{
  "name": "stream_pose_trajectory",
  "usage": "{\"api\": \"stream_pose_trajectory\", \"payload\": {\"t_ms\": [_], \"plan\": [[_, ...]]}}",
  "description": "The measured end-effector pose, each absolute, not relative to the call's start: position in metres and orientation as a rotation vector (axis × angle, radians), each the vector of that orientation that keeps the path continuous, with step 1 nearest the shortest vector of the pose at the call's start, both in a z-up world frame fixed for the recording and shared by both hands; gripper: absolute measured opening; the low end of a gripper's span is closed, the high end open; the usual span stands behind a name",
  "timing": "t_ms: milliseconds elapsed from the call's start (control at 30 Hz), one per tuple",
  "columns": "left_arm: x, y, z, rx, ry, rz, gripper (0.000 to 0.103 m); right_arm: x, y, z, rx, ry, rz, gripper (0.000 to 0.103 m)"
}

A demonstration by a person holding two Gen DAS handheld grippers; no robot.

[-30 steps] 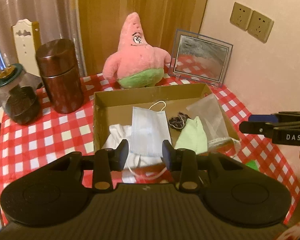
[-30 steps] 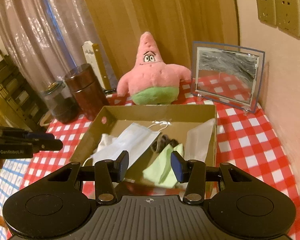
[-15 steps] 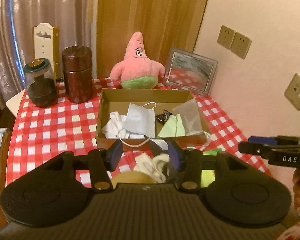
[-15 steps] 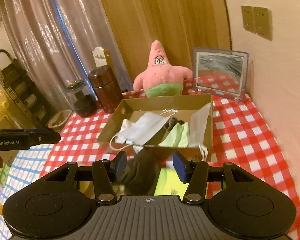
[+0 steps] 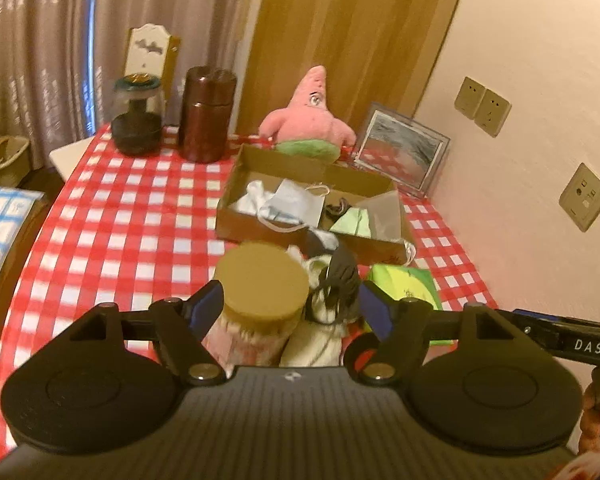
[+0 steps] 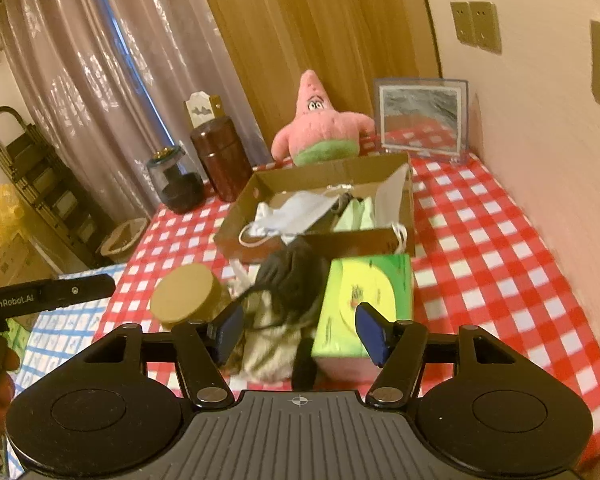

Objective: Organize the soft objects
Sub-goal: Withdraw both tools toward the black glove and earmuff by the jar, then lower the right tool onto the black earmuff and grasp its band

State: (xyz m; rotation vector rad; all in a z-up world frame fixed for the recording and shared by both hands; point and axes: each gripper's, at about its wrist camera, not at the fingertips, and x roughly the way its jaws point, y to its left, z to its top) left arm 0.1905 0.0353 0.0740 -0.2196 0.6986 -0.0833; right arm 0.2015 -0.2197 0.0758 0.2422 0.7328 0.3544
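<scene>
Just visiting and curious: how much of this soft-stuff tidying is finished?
Partly done. The cardboard box already holds a face mask and a green cloth. Nothing is in hand: the left gripper and right gripper have just been opening, empty. A dark-and-pale cloth pile still lies before the box.

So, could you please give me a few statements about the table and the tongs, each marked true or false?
1. The cardboard box holds a face mask. True.
2. The pink plush star lies inside the box. False: it stands behind it.
3. The left tongs grip the jar lid. False: they are open and hold nothing.
4. The green tissue box sits on the table in front of the cardboard box. True.
5. The right tongs are open. True.
</scene>
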Motion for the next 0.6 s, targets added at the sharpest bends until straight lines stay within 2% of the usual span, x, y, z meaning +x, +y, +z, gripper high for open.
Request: {"api": "stream_pose_trajectory", "payload": {"t_ms": [600], "plan": [[0.148,0.029,0.046,-0.231,0.721,-0.034,0.075,0.155,-0.228,0.049,0.234,0.794,0.316,0.064]]}}
